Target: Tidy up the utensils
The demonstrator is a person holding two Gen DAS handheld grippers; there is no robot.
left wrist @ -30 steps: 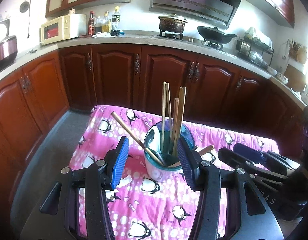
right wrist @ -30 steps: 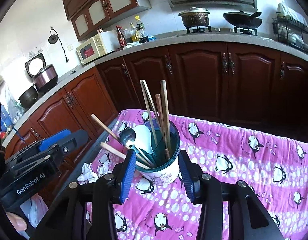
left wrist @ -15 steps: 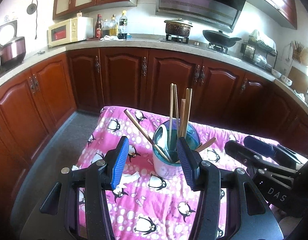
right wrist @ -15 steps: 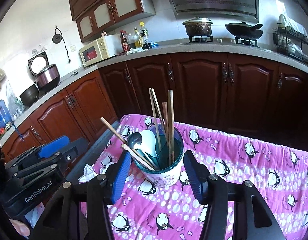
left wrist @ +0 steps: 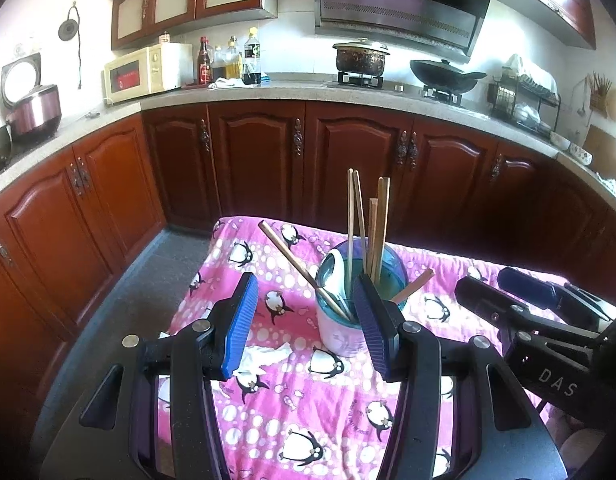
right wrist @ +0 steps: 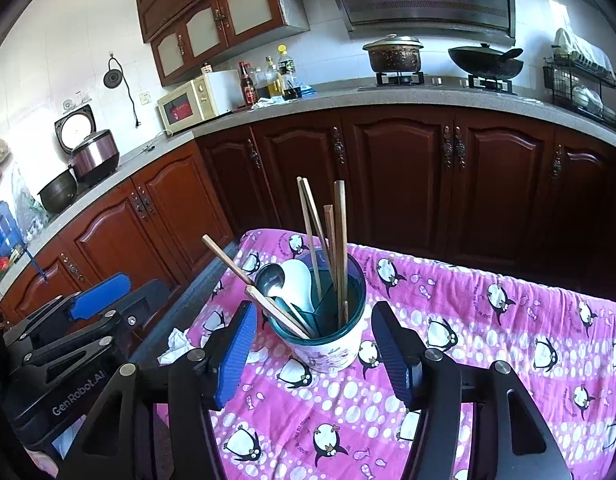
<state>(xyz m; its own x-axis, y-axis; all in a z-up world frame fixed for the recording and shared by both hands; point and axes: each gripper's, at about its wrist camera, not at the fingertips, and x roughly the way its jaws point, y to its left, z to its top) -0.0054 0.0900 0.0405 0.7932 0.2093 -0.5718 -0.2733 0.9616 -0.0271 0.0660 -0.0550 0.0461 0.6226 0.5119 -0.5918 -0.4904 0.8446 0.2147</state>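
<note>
1. The utensil holder (right wrist: pixel 328 332), a round ceramic cup with a teal inside and a pale patterned outside, stands upright on the pink penguin-print cloth (right wrist: pixel 488 344), near the cloth's left part in the right wrist view.
2. Inside it stand 4 wooden chopsticks (right wrist: pixel 340 248) nearly upright; 2 more chopsticks (right wrist: pixel 268 304) lean out over the rim toward the left.
3. A white ceramic spoon (right wrist: pixel 298 284) and a metal spoon (right wrist: pixel 270 276) rest in the holder with their bowls up, side by side.
4. The right hand-held gripper (right wrist: pixel 314 344) sits low in front of the holder, a blue pad on each side of it. Its jaws are opening, the holder is between them, and neither pad presses on it.
5. The left hand-held gripper (left wrist: pixel 304 320) is spread wide and holds nothing. In the left wrist view the holder (left wrist: pixel 340 328) shows just behind its right pad; whether they touch I cannot tell.
6. A crumpled white tissue (right wrist: pixel 176 344) lies at the cloth's left edge.
7. Behind runs a grey kitchen counter (right wrist: pixel 388 98) over dark red wooden cabinets (right wrist: pixel 400 184), carrying a microwave (right wrist: pixel 192 102), bottles (right wrist: pixel 268 80), a lidded pot (right wrist: pixel 394 56) and a wok (right wrist: pixel 486 62).
</note>
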